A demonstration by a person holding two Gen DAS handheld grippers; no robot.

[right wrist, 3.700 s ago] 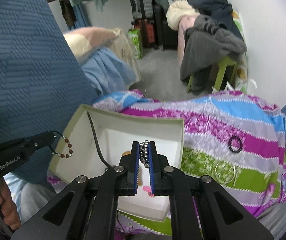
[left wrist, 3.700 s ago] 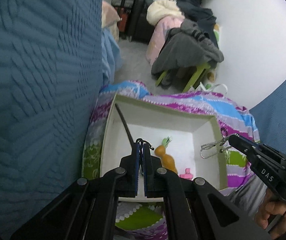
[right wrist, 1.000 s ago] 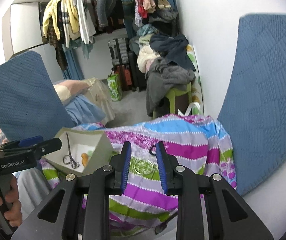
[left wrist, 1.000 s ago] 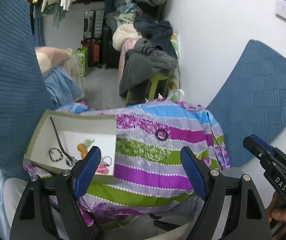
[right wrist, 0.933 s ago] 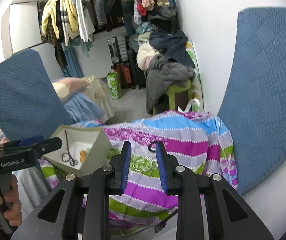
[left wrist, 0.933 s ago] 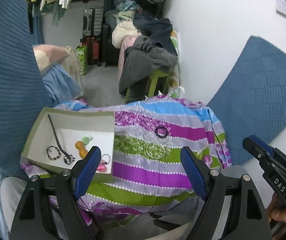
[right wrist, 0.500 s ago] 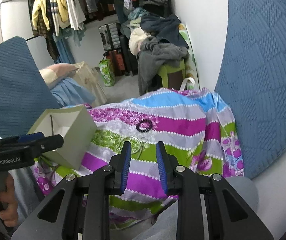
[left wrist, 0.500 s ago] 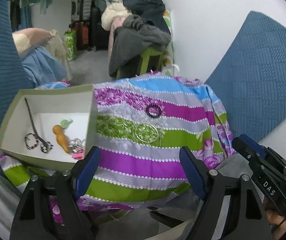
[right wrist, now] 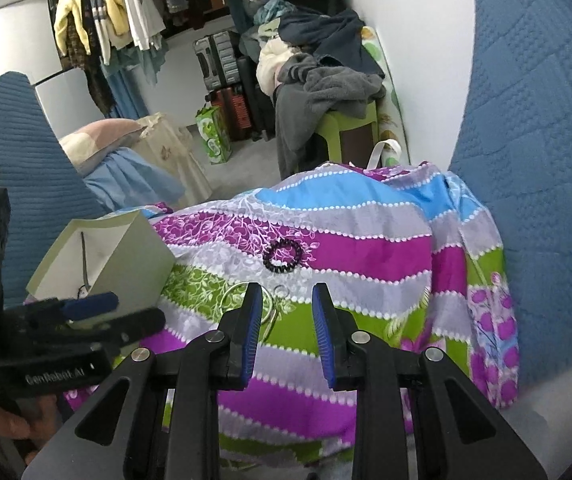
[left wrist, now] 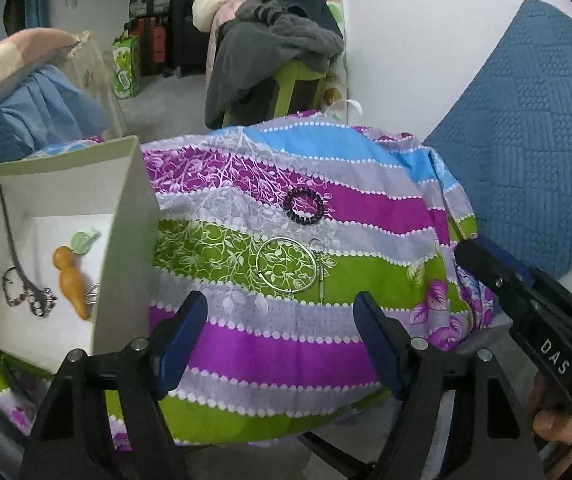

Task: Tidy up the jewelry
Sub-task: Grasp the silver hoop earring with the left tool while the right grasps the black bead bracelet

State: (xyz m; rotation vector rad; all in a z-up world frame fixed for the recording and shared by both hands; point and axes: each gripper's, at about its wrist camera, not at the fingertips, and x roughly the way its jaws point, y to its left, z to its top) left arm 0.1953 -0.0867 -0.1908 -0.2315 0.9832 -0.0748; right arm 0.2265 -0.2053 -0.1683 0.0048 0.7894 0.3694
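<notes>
A black beaded bracelet (left wrist: pixel 304 210) (right wrist: pixel 283 256) lies on the striped cloth. Just nearer are a silver bangle (left wrist: pixel 259 258) and a small ring with a thin pendant (left wrist: pixel 317 246). My left gripper (left wrist: pixel 279 300) hovers above the bangle's near edge; its jaws are wide and closing, with nothing gripped. My right gripper (right wrist: pixel 287 290) is open by a narrow gap and empty; its left finger hides part of the bangle (right wrist: pixel 231 294). The white box (left wrist: pixel 125 216) at the left holds an orange carrot-shaped piece (left wrist: pixel 70 280), a bead bracelet (left wrist: pixel 15 294) and a black cord (left wrist: pixel 9 232).
The striped cloth (left wrist: pixel 286 344) drapes over a lap and drops off at the near and right edges. Blue quilted cushions (right wrist: pixel 534 160) stand at both sides. A green stool piled with clothes (right wrist: pixel 326 92) and suitcases (right wrist: pixel 221 60) are at the back.
Both grippers have sunk toward the cloth, so the bangle and black bracelet look larger and closer. The left jaws have narrowed a little. The bracelets held earlier over the box are gone from both grippers.
</notes>
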